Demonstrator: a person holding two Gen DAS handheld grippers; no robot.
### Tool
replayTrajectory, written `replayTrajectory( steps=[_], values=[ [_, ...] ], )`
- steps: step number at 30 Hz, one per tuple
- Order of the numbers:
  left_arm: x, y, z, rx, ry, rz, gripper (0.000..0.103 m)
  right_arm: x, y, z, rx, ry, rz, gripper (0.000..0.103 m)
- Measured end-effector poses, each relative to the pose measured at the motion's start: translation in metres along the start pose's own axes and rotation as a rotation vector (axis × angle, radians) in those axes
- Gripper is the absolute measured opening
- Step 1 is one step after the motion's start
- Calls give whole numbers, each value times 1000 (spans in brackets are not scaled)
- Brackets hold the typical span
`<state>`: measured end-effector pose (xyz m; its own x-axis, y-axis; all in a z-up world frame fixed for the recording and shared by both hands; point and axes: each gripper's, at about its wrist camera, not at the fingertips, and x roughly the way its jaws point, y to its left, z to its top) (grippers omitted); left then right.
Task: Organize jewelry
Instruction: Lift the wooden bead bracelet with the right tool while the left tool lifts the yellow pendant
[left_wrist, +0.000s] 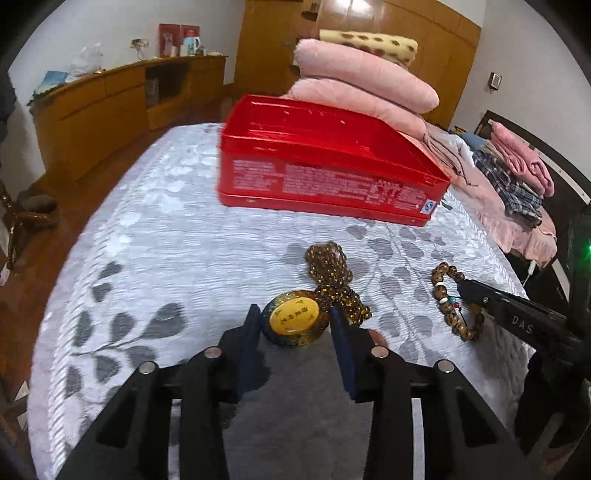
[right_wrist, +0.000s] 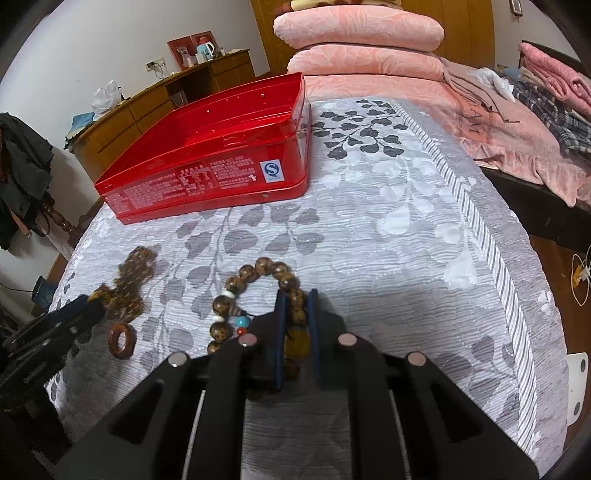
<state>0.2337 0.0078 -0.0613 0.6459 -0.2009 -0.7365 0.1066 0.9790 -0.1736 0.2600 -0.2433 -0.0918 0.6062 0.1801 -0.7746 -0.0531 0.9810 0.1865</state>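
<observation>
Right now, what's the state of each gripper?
Left gripper: jaws open around the round amber pendant with yellow face, not clamped.
Right gripper: jaws shut on the brown wooden bead bracelet.

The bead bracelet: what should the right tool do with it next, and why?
Probably lift it toward the red box. The right tool already pinches the bead bracelet, which lies on the bedspread, and the box sits open behind it.
</observation>
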Motion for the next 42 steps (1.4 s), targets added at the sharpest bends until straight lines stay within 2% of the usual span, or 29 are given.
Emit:
replayTrajectory(
  steps=[9,13,16,20,21,22,24,27,31,34,35,36,42],
  values=[
    [5,13,-4,-15,36,51,39,-1,0,-1,-1,7,18,14],
    [9,7,-2,12,35,55,48,-2,0,-3,-14,11,21,14],
    [11,3,-2,30,31,63,49,-2,2,-4,-24,9,8,11],
    [9,6,-2,19,14,44,42,-5,2,-5,-22,4,12,10],
    [7,9,-2,7,10,34,35,-6,2,-5,-19,2,19,10],
    [5,10,-1,1,-1,43,16,-8,2,-5,-15,-1,29,10],
    [-8,17,5,-32,-42,-11,6,-13,2,-4,-14,-11,38,10],
    [-19,19,9,-30,-64,-25,5,-21,5,-1,-22,-31,45,10],
    [-14,13,7,7,-29,-16,5,-27,9,-1,-33,-38,46,10],
    [-9,10,3,18,-5,-1,24,-28,6,-3,-30,-31,41,10],
    [-7,9,2,22,-1,3,37,-28,5,-4,-29,-29,38,10],
    [-5,8,0,29,5,17,45,-28,3,-5,-28,-24,34,10],
    [12,-5,6,106,21,37,57,-23,1,-15,-25,14,46,10]
  ],
)
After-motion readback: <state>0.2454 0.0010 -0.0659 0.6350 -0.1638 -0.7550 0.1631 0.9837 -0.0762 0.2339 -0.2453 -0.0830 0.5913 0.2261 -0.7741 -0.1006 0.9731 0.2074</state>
